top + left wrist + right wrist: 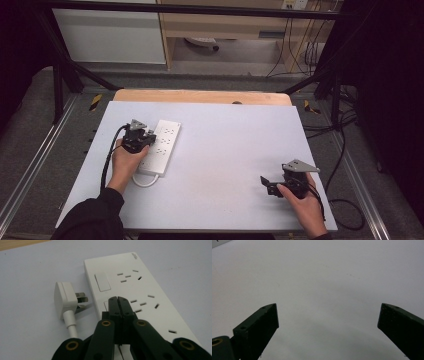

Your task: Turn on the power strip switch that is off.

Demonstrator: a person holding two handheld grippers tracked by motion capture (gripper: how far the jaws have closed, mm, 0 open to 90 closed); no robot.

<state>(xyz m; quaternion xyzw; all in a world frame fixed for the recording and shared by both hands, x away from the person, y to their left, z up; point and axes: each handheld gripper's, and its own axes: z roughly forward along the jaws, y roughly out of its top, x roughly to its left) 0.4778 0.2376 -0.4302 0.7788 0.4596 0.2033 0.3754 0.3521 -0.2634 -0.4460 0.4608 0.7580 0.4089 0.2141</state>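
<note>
Under the left gripper (117,300): jaws pressed together, tips over a rocker switch on the power strip (140,292). Left gripper view adds the white plug (65,300), lying unplugged just left of the strip. Right gripper (268,184): jaws spread wide over bare table (324,277), well right of the strip.

Only marking I can spot: small grey print at the far corner of the flat white plastic power strip (140,292) in the left gripper view. Too small and blurred to read. No legible text, numbers or brand on the pale grey table top (225,150) either.
</note>
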